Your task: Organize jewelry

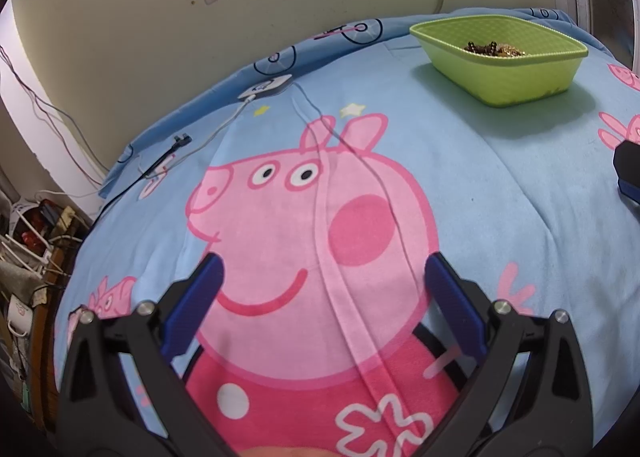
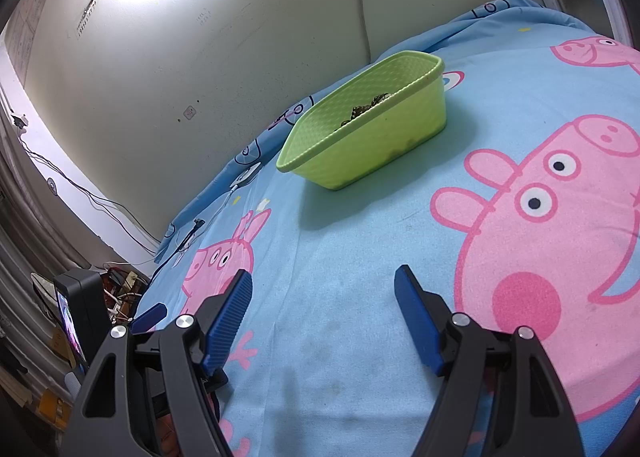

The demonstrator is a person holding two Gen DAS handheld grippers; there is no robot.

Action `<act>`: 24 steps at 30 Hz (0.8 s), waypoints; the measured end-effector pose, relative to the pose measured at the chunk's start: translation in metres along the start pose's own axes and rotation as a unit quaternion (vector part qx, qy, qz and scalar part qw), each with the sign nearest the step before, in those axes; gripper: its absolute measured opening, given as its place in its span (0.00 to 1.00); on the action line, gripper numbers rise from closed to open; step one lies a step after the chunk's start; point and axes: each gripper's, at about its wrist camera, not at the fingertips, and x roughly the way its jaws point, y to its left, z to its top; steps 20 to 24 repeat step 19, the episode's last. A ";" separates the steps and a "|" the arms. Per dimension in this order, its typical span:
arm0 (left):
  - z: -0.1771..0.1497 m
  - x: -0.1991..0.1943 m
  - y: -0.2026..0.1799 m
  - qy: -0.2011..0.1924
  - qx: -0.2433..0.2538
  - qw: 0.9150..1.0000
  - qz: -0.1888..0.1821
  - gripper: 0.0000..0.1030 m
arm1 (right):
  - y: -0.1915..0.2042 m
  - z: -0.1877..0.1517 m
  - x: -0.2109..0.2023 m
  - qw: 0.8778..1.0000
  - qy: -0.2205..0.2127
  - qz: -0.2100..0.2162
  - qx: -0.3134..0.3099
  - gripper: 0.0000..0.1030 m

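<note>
A lime-green plastic basket (image 1: 516, 77) stands on the blue cartoon-pig bedsheet, far right in the left wrist view and upper middle in the right wrist view (image 2: 384, 141). A pile of dark and gold jewelry (image 1: 493, 48) lies inside it, partly hidden by the rim in the right wrist view (image 2: 366, 108). My left gripper (image 1: 323, 271) is open and empty, low over the pink pig print, well short of the basket. My right gripper (image 2: 323, 281) is open and empty over bare blue sheet in front of the basket. Its fingertip (image 1: 627, 173) shows at the right edge of the left wrist view.
A white charger block (image 1: 266, 87) with white and dark cables (image 1: 224, 123) and a small black clip (image 1: 178, 145) lie near the bed's far left edge by the wall. Clutter and wires (image 1: 44, 225) sit on the floor left of the bed. The left gripper's body and screen (image 2: 80, 313) show at lower left.
</note>
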 end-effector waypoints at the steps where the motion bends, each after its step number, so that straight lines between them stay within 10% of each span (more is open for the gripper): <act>1: 0.000 0.000 0.000 0.000 0.000 1.000 0.000 0.94 | 0.000 0.000 0.000 1.000 0.000 0.000 0.000 0.54; 24: 0.026 0.011 0.010 0.009 -0.013 0.998 -0.053 0.94 | 0.034 0.005 0.013 0.993 0.007 -0.082 -0.089 0.60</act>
